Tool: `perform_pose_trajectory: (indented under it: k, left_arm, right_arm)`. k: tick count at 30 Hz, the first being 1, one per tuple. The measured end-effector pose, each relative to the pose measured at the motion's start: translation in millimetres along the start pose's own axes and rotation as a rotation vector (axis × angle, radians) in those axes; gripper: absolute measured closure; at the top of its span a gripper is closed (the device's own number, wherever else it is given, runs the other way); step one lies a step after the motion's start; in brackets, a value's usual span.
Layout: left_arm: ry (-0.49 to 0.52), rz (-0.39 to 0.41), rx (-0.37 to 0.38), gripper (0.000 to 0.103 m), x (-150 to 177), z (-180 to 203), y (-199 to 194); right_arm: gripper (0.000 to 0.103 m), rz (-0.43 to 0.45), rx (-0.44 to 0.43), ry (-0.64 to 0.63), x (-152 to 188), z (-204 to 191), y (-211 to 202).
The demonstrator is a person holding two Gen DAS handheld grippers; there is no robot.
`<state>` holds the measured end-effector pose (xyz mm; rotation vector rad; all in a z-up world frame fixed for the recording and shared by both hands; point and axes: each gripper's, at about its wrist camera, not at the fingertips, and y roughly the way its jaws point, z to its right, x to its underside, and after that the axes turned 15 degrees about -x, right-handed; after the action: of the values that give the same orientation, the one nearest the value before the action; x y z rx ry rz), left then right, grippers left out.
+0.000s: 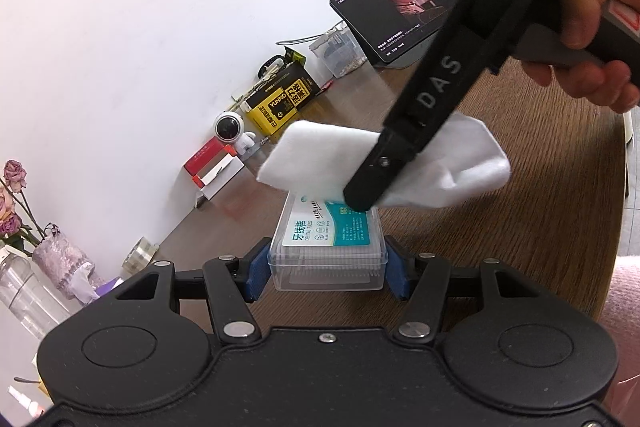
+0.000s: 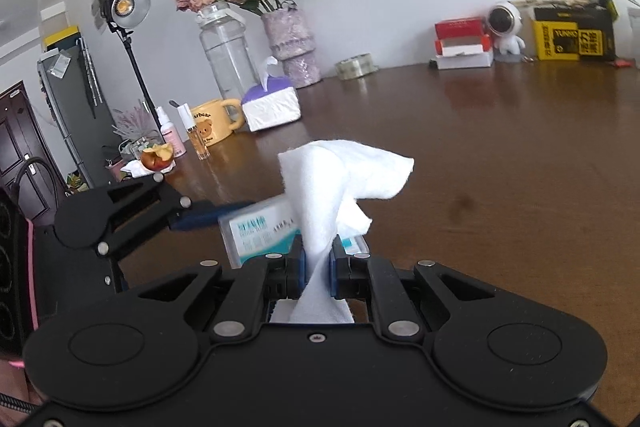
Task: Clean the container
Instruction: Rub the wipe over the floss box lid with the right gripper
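A clear plastic floss-pick box [image 1: 328, 247] with a white and teal label is clamped between the blue pads of my left gripper [image 1: 327, 273], above the wooden table. My right gripper [image 2: 318, 263] is shut on a white wipe cloth [image 2: 340, 183] and holds it over the far end of the box lid. In the left wrist view the right gripper [image 1: 362, 201] comes in from the upper right, its tip on the label, with the cloth [image 1: 320, 155] spread around it. The box [image 2: 260, 231] shows under the cloth in the right wrist view.
Along the wall stand a tablet [image 1: 400, 11], a yellow and black box [image 1: 284, 99], an astronaut figure [image 1: 232, 131], a red and white box [image 1: 212, 167] and a tape roll [image 1: 140, 253]. A tissue box [image 2: 272, 107], mug [image 2: 212, 123], glass jar [image 2: 228, 51] and flower vase [image 2: 292, 43] stand at the left.
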<state>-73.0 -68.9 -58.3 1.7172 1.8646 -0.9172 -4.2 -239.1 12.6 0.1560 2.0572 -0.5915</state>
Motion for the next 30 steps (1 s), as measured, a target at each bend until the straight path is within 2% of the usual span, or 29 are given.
perform_pose_trajectory:
  k: [13, 30]
  left_arm:
    - [-0.001, -0.001, 0.000, 0.046, -4.2, -0.9, -5.3]
    - [0.001, 0.001, -0.003, 0.046, -7.8, -1.3, -6.2]
  right_arm:
    - [0.091, 0.021, -0.019, -0.034, -23.0, -3.0, 18.3]
    - [0.091, 0.024, 0.006, 0.045, -0.8, 8.9, 1.0]
